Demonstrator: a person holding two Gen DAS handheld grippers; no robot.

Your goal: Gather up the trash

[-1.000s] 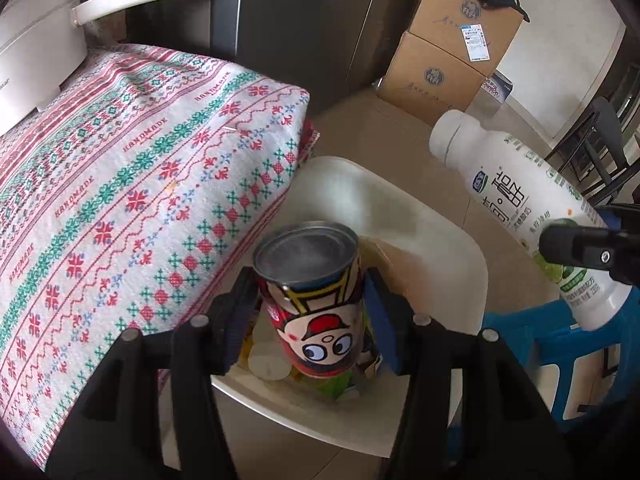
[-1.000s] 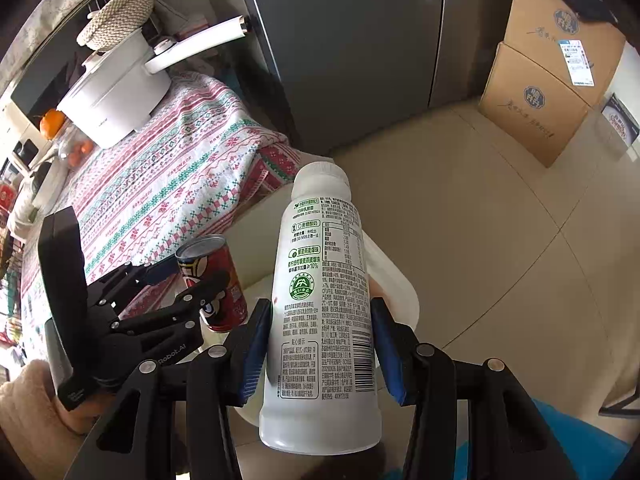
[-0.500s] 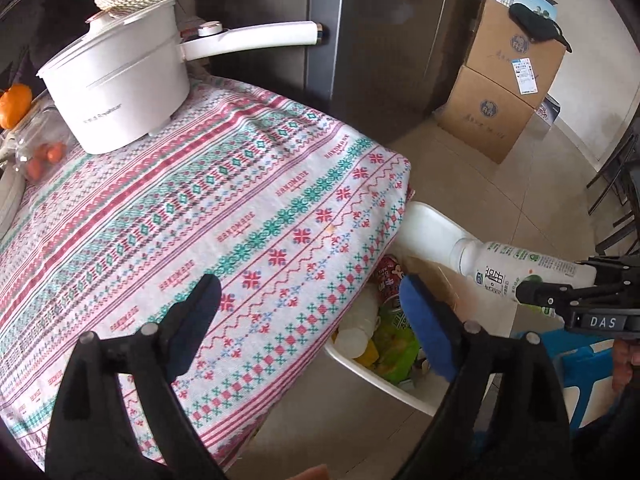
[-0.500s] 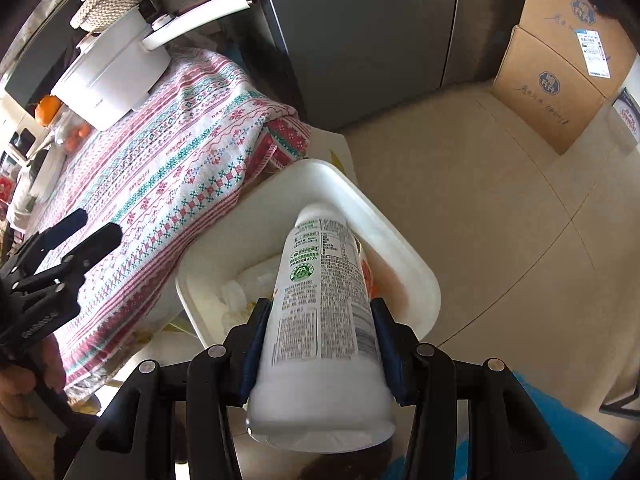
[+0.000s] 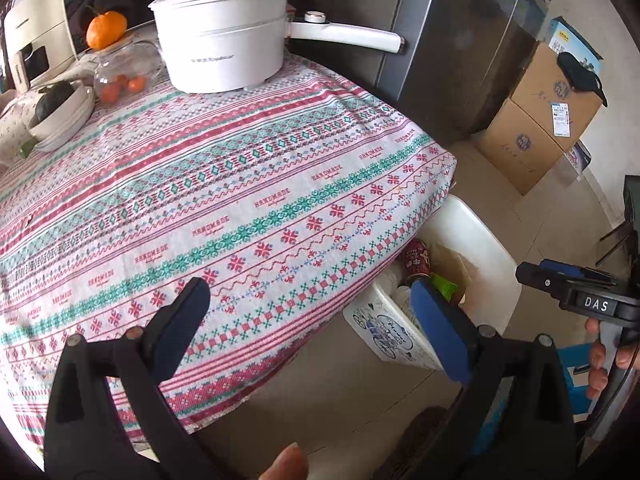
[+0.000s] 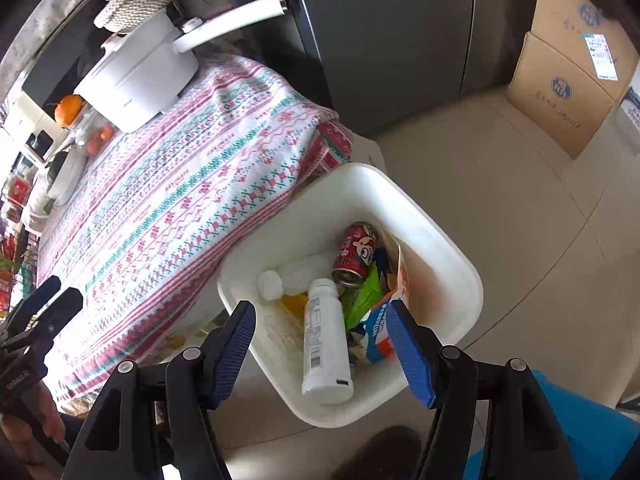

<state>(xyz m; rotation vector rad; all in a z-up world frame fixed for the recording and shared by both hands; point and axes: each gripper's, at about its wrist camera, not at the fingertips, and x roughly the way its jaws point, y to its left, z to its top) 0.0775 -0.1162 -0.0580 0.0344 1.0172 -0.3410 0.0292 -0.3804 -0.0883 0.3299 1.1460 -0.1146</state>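
Observation:
A white trash bin (image 6: 460, 264) stands on the floor beside the table. Inside lie a white drink bottle (image 6: 326, 340), a red cartoon can (image 6: 358, 248), a second white bottle (image 6: 296, 272), green wrappers and a carton. My right gripper (image 6: 324, 340) hangs over the bin, its jaws opening, the white bottle lying loose below them in the bin. My left gripper (image 5: 308, 320) is above the table's edge, jaws opening wide with nothing between them. In the left wrist view the bin (image 5: 476, 232) peeks from under the tablecloth with the red can (image 5: 418, 260) inside.
The table wears a patterned red, green and white cloth (image 5: 200, 200). On it stand a white pot with a long handle (image 5: 224, 40), an orange (image 5: 106, 28), a jar and a bowl. Cardboard boxes (image 5: 540, 120) sit by a dark fridge (image 6: 380, 40). A blue stool (image 6: 580, 420) is near.
The left gripper let the red can go into the bin, then rose and swung back over the table. The right gripper moved over the bin and released the white bottle, which now lies inside.

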